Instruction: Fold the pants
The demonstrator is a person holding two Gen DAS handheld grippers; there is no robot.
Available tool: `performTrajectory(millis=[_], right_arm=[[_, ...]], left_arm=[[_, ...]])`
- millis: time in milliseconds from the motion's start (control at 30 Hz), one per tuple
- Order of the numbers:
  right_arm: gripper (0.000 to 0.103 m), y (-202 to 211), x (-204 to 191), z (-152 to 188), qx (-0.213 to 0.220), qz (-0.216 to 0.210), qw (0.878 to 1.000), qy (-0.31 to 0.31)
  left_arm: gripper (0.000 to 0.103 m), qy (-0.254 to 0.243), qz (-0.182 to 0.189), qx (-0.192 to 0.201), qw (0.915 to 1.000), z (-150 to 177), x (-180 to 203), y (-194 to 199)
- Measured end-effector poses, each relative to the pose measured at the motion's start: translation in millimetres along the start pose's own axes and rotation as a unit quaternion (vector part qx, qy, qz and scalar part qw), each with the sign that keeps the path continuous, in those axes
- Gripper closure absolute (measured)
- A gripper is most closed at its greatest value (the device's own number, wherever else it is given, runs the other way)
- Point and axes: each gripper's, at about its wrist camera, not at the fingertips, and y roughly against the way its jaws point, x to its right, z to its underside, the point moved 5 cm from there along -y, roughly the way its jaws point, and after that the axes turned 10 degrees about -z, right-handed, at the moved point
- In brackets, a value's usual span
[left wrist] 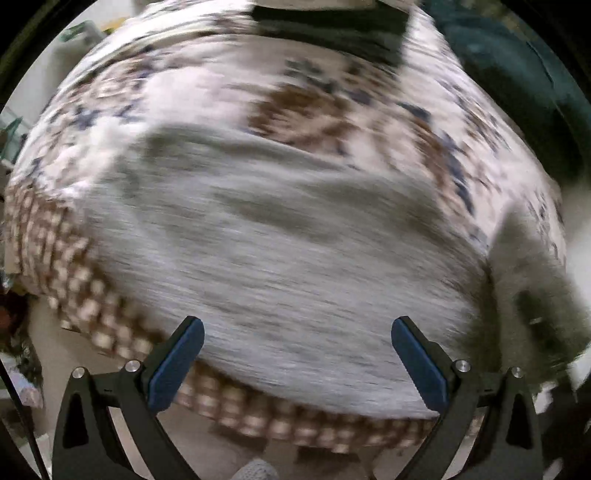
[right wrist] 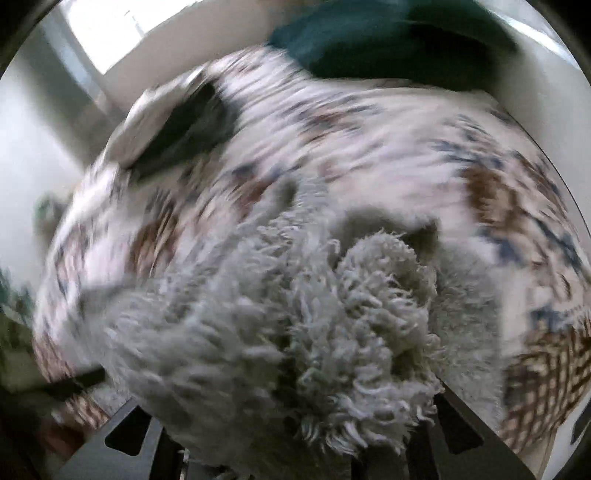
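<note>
Fluffy grey pants [left wrist: 280,258] lie spread on a floral bedspread [left wrist: 303,107], blurred by motion. My left gripper [left wrist: 297,354] hangs above their near edge, open, with nothing between its blue pads [left wrist: 173,365]. In the right wrist view a bunched, shaggy fold of the grey pants [right wrist: 295,325] fills the lower middle and covers my right gripper [right wrist: 295,417]. Its fingers are hidden under the fabric, and it is shut on that fold. A raised part of the pants [left wrist: 532,295] shows at the right of the left wrist view.
The bedspread has a brown checked border [left wrist: 74,273] along the near edge, with pale floor [left wrist: 92,339] below. A dark teal cushion [right wrist: 388,40] and a dark folded cloth [right wrist: 184,129] lie at the far side. A bright window [right wrist: 122,26] is behind.
</note>
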Motion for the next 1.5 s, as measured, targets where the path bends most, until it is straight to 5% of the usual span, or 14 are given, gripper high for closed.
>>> performTrajectory(millis=[200, 267, 333, 433, 567, 733, 900, 967, 1067, 1133, 1167, 1200, 1400, 1500], right_arm=[[0.086, -84.8, -124.1, 62.6, -0.082, 0.023, 0.989, 0.123], [0.073, -106.3, -137.0, 78.2, -0.112, 0.037, 0.982, 0.145], [0.057, -111.7, -137.6, 85.7, -0.139, 0.020, 0.981, 0.134], [0.024, -96.2, -134.6, 83.8, -0.162, -0.082, 0.981, 0.075], [0.024, -35.7, -107.7, 67.2, -0.161, -0.194, 0.967, -0.024], [0.024, 22.9, -13.2, 44.0, -0.126, -0.158, 0.970, -0.136], [0.024, 23.4, 78.1, 28.9, -0.126, -0.091, 0.971, -0.180], [0.024, 10.7, 100.8, 21.9, -0.132, -0.091, 0.970, -0.185], [0.024, -12.8, 113.8, 17.6, -0.163, -0.105, 0.965, -0.176], [0.035, -32.3, 117.6, 11.2, -0.183, -0.114, 0.963, -0.162], [0.064, -39.5, 115.7, 10.7, -0.192, -0.110, 0.964, -0.147], [0.071, -45.1, 116.7, 8.9, -0.196, -0.092, 0.967, -0.132], [0.086, -31.3, 107.6, -14.9, -0.138, -0.070, 0.982, -0.109], [0.085, -57.2, 113.5, -6.7, -0.188, -0.075, 0.970, -0.132]], left_arm=[[0.000, 0.021, -0.031, 0.021, 0.9991, -19.2, -75.9, -2.9], [0.000, 0.019, -0.035, 0.025, 0.9989, -24.3, -84.9, -6.1], [0.000, 0.017, -0.032, 0.024, 0.9990, -30.2, -87.0, -9.8], [0.000, 0.011, -0.015, 0.029, 0.9994, -42.4, -77.5, -8.8], [0.000, -0.011, 0.036, 0.030, 0.9989, -65.0, -39.7, -0.8], [0.000, -0.116, 0.082, -0.010, 0.9898, -83.6, 53.8, -15.7], [0.010, -0.216, 0.046, -0.082, 0.9718, -75.9, 115.9, -82.2], [0.067, -0.221, 0.052, -0.092, 0.9695, -70.4, 121.6, -96.2], [0.088, -0.216, 0.056, -0.075, 0.9718, -64.9, 114.1, -93.7], [0.090, -0.204, 0.056, -0.057, 0.9757, -61.5, 102.2, -81.2], [0.091, -0.193, 0.059, -0.052, 0.9781, -58.9, 93.3, -74.3], [0.091, -0.184, 0.061, -0.051, 0.9798, -56.5, 86.5, -69.6], [0.090, -0.133, 0.063, -0.047, 0.9880, -58.0, 60.5, -62.3], [0.084, -0.117, 0.075, -0.093, 0.9859, -61.4, 65.3, -91.8]])
